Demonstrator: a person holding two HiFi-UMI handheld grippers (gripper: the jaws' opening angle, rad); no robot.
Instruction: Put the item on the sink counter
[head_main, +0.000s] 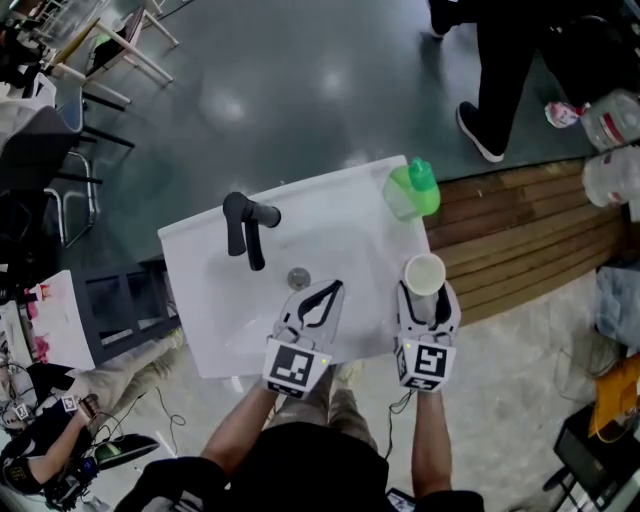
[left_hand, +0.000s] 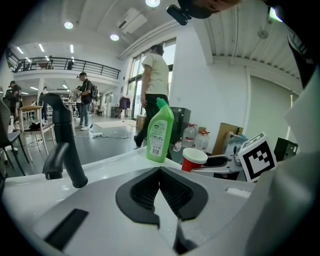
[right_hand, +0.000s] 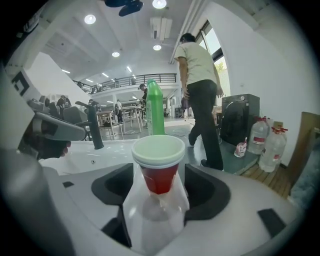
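One tapered red cup (head_main: 425, 273), smooth and white inside, upright on the glossy white sink bench (head_main: 200, 300) near its right edge, our right gripper (head_main: 427, 298) spread loose around it, our left gripper (head_main: 320, 298) pinched closed, empty

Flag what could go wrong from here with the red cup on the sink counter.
1. The red cup stands upright between the open jaws of the right gripper; a crooked pull-back could clip and tip it.
2. It sits near the right edge of the sink counter, so a nudge might send it off onto the wooden planks.
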